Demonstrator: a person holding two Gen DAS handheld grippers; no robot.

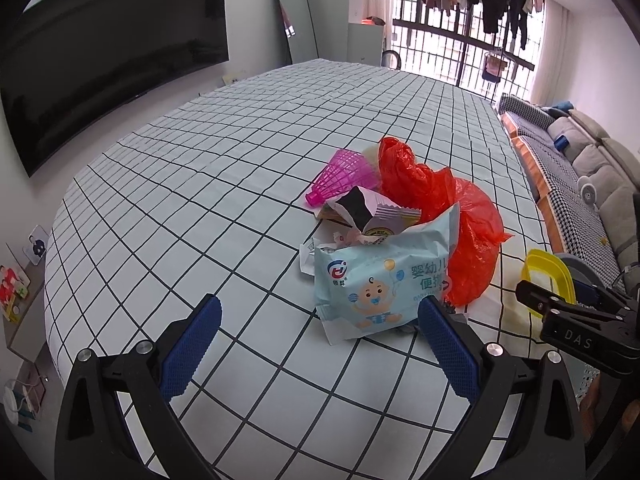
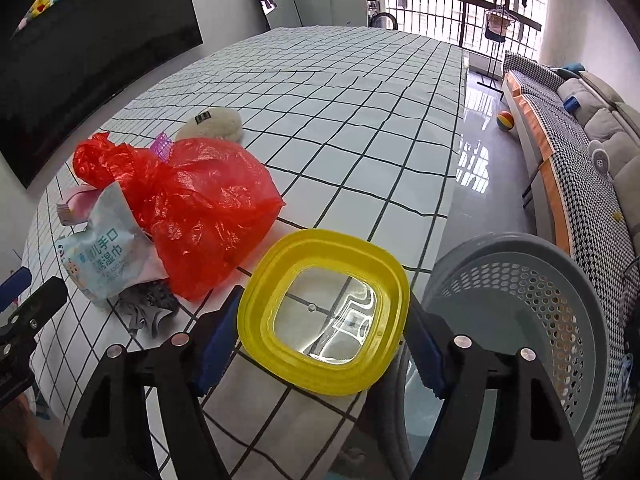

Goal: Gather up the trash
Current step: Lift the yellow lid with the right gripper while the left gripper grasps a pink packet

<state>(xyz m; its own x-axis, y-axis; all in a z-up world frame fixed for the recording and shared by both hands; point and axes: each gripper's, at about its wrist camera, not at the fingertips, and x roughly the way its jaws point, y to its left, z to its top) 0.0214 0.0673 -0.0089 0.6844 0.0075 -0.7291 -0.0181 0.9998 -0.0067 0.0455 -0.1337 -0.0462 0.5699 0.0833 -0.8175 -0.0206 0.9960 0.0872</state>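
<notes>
A trash pile lies on the checked table (image 1: 200, 184): a light blue baby-wipes pack (image 1: 380, 280), a red plastic bag (image 1: 444, 208), a pink shuttlecock (image 1: 340, 176) and torn snack wrappers (image 1: 368, 212). My left gripper (image 1: 320, 340) is open, its right finger beside the wipes pack. My right gripper (image 2: 320, 340) is shut on a yellow container lid (image 2: 324, 312), held over the table edge next to a grey perforated bin (image 2: 532, 312). The red bag (image 2: 188, 208) and wipes pack (image 2: 100, 256) lie to its left. The lid (image 1: 548, 280) also shows in the left wrist view.
A beige plush item (image 2: 212, 124) sits behind the red bag. A large black TV (image 1: 100, 60) hangs on the left wall. A sofa (image 2: 580, 140) runs along the right, with a ball (image 2: 505, 121) on the floor. A mirror (image 1: 296, 24) leans at the back.
</notes>
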